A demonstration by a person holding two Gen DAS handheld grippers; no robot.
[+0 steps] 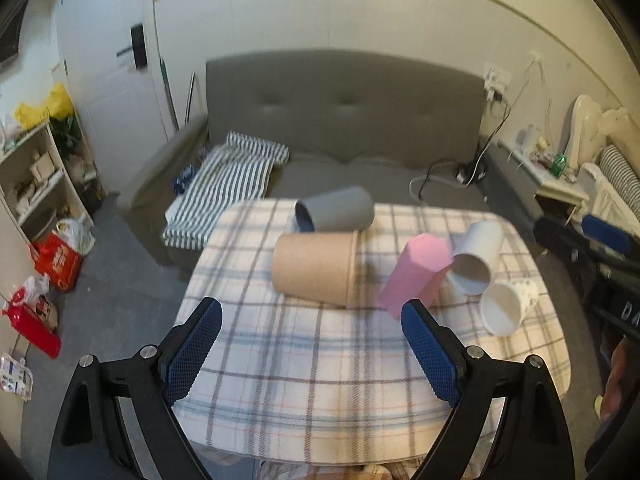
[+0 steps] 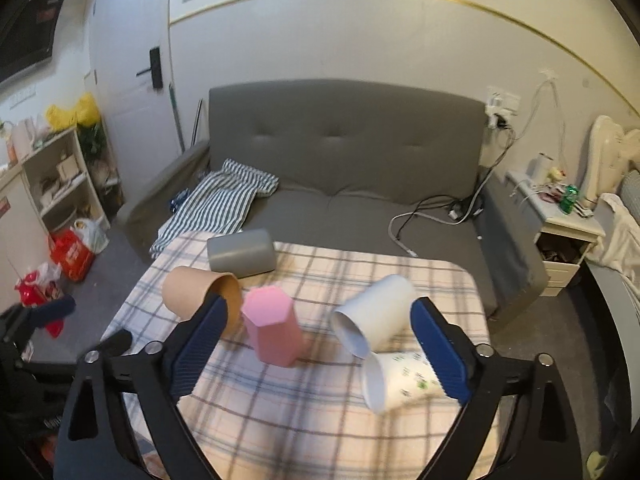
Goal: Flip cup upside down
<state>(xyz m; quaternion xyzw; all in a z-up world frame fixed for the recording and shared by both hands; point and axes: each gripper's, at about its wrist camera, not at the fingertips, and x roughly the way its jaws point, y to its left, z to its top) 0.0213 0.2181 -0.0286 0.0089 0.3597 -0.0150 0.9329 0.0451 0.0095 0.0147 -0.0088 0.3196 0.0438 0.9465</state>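
Several cups sit on a plaid-covered table (image 1: 304, 364). A pink hexagonal cup (image 1: 416, 276) (image 2: 274, 330) stands upside down near the middle. A tan cup (image 1: 316, 268) (image 2: 200, 292), a grey cup (image 1: 336, 210) (image 2: 242, 256), a plain white cup (image 1: 476, 256) (image 2: 374, 314) and a patterned white cup (image 1: 508, 306) (image 2: 400, 378) lie on their sides. My left gripper (image 1: 312, 316) is open and empty above the near table, short of the tan cup. My right gripper (image 2: 320, 318) is open and empty, hovering over the pink and white cups.
A grey sofa (image 2: 348, 152) with a striped cloth (image 2: 216, 204) stands behind the table. Shelves (image 2: 60, 176) and bags (image 2: 72, 256) are at the left, a nightstand (image 2: 564, 220) at the right. Cables (image 2: 436, 212) lie on the sofa seat.
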